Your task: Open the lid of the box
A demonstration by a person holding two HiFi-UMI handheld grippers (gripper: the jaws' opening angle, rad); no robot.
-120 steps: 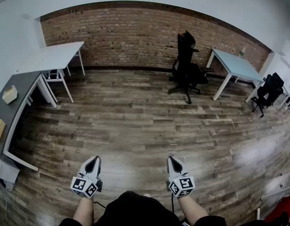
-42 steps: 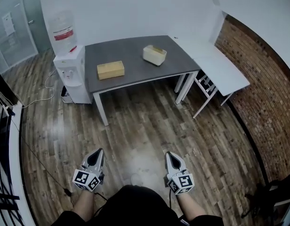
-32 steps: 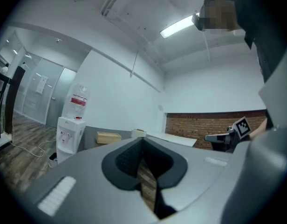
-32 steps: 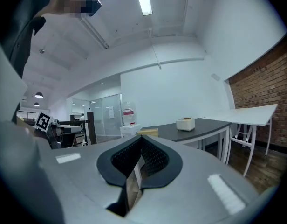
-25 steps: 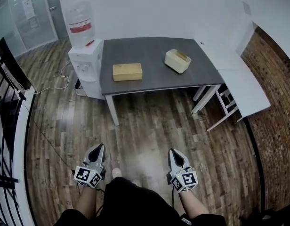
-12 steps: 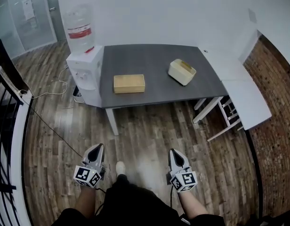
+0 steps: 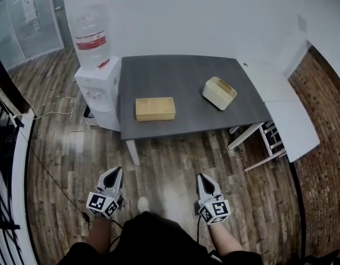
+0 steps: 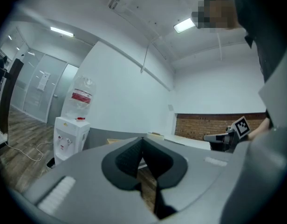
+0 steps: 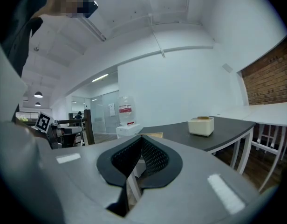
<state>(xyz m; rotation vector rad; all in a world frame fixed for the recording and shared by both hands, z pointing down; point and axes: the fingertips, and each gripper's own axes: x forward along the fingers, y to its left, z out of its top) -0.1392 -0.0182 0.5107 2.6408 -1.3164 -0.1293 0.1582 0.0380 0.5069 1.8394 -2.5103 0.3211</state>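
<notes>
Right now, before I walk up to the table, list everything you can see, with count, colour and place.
grey table: one, dark grey, ahead against the white wall
flat box: one, tan, on the grey table near its front edge
cream box: one, cream, on the grey table's right part
water dispenser: one, white with a clear bottle, at the grey table's left end
white table: one, white, right of the grey table
left gripper: one, grey, low left, jaws shut, empty
right gripper: one, grey, low right, jaws shut, empty
</notes>
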